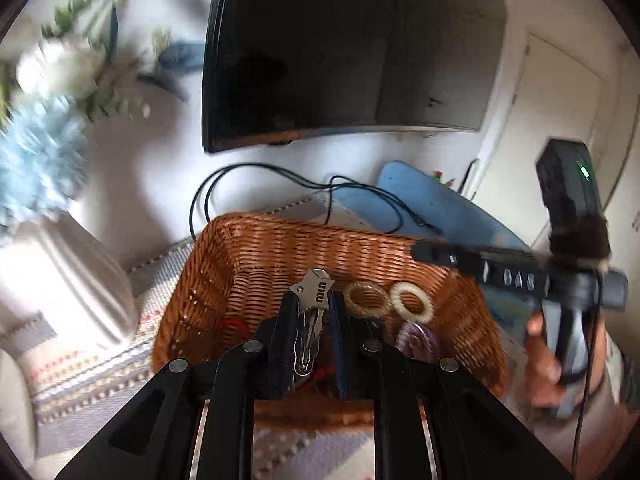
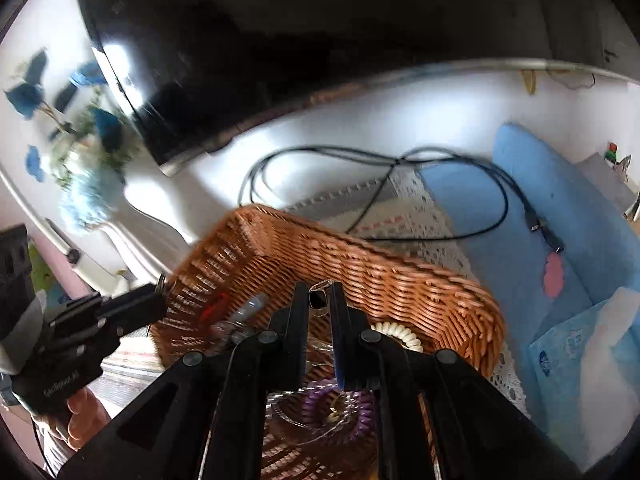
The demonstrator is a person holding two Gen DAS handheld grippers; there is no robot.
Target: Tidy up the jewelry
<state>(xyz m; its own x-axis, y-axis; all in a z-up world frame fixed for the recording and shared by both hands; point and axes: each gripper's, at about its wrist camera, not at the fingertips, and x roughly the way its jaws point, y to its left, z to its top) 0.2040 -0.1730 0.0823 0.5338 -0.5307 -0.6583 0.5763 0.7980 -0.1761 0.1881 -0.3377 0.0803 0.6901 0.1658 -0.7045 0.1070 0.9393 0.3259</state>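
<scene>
Above the wicker basket (image 1: 248, 264), the left gripper (image 1: 311, 300) pinched a silver hair clip (image 1: 310, 320) and the right gripper (image 2: 319, 298) a dark-stoned pendant (image 2: 319, 299), apparently mid-carry, each next needing its own place for release.

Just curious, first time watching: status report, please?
Left gripper shut on hair clip. Right gripper shut on black pendant. Both over basket. Nothing in the way.

Open basket (image 1: 280, 248) top; monitor (image 1: 340, 48) overhanging behind (vase (image 1: 76, 276) left)
</scene>
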